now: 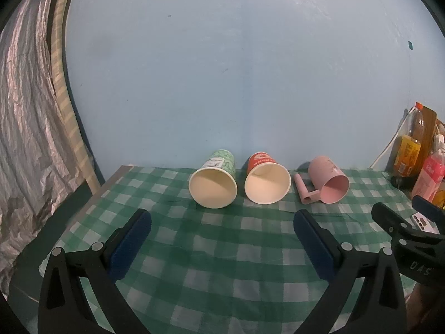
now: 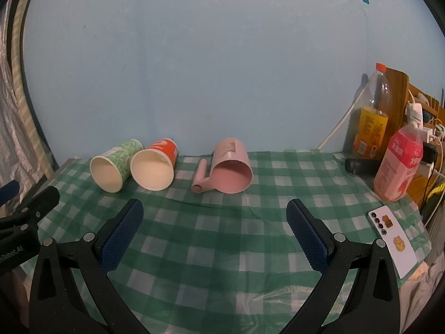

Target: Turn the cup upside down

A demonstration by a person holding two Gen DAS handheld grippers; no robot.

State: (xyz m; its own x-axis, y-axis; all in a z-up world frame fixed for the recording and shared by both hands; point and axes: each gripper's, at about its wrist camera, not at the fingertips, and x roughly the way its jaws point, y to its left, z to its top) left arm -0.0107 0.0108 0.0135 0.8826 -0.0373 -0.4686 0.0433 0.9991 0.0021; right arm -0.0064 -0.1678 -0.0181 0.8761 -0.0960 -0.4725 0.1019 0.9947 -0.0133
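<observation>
Three cups lie on their sides on the green checked tablecloth (image 1: 222, 250), mouths facing me: a green paper cup (image 1: 214, 182) (image 2: 112, 165), a red paper cup (image 1: 265, 179) (image 2: 154, 165), and a pink plastic mug (image 1: 328, 179) (image 2: 230, 167) with its handle to the left. My left gripper (image 1: 222, 217) is open and empty, in front of the paper cups. My right gripper (image 2: 214, 208) is open and empty, in front of the pink mug. Each gripper shows at the edge of the other's view.
A tall bottle (image 2: 372, 117), a pink bottle (image 2: 397, 164) and a dark cylinder (image 2: 358, 165) stand at the right by a wooden shelf with cables. A white phone (image 2: 392, 239) lies near the right edge. A blue wall is behind the table; a curtain hangs left.
</observation>
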